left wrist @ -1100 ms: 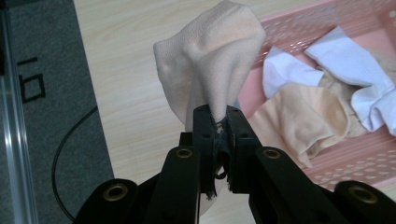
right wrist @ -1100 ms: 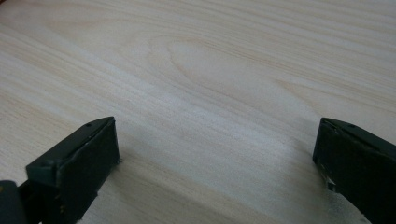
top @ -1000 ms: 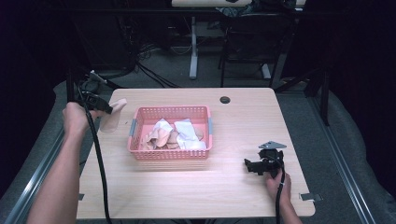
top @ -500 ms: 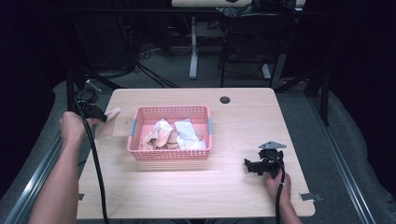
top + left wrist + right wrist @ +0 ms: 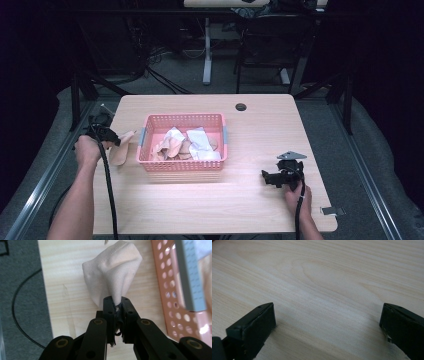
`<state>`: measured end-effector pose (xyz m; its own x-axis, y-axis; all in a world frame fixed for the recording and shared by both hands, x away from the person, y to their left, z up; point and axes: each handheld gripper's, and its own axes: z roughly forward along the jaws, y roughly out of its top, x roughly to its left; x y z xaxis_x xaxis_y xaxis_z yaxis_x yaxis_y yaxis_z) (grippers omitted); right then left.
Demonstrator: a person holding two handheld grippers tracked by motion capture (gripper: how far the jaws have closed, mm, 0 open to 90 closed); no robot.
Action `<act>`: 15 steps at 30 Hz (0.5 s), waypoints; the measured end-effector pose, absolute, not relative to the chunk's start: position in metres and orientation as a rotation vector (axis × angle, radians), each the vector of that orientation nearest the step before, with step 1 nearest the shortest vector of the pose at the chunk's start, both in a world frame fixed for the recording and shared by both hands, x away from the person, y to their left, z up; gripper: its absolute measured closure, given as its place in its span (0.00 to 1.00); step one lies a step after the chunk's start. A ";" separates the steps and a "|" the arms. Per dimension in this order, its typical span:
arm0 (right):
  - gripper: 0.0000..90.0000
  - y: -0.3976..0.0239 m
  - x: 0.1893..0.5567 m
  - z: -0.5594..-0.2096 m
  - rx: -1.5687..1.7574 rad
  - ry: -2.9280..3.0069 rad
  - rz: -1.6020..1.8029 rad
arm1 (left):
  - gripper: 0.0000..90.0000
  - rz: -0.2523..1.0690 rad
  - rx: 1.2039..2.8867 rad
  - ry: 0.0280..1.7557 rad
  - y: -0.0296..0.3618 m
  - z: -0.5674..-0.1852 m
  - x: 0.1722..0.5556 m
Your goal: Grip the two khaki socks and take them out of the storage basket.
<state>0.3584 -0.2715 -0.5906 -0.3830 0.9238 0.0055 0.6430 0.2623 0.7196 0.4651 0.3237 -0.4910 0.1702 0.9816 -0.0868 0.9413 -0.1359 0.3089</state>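
My left gripper (image 5: 116, 141) (image 5: 116, 305) is shut on a beige sock (image 5: 121, 149) (image 5: 112, 276), which hangs from the jaws down to the table just left of the pink basket (image 5: 182, 171) (image 5: 175, 300). Several more pale socks (image 5: 187, 144) lie heaped inside that basket. At the right of the table my right gripper (image 5: 266, 178) (image 5: 327, 322) rests low over the wood, jaws wide apart and nothing between them.
The wooden table (image 5: 250, 130) has a round cable hole (image 5: 241, 107) at its back edge. A black cable (image 5: 107, 190) trails from the left gripper toward the near edge. Grey floor (image 5: 20, 290) lies beyond the table's left edge.
The left hand has come down with the sock, from above the table's left edge to table height beside the basket. The right gripper has stayed where it was.
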 end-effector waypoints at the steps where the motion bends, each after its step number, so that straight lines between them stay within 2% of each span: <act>1: 0.00 -0.271 0.358 -0.591 1.420 2.121 0.905 | 0.93 0.192 2.156 1.849 0.324 -0.495 0.464; 7: 0.00 -0.271 0.358 -0.591 1.420 2.121 0.905 | 0.92 0.156 2.137 1.883 0.329 -0.517 0.459; 11: 0.00 -0.271 0.358 -0.591 1.420 2.121 0.905 | 0.88 0.129 2.142 1.894 0.332 -0.523 0.458; 15: 0.00 -0.271 0.358 -0.591 1.420 2.121 0.905 | 0.67 0.127 2.116 1.899 0.335 -0.523 0.456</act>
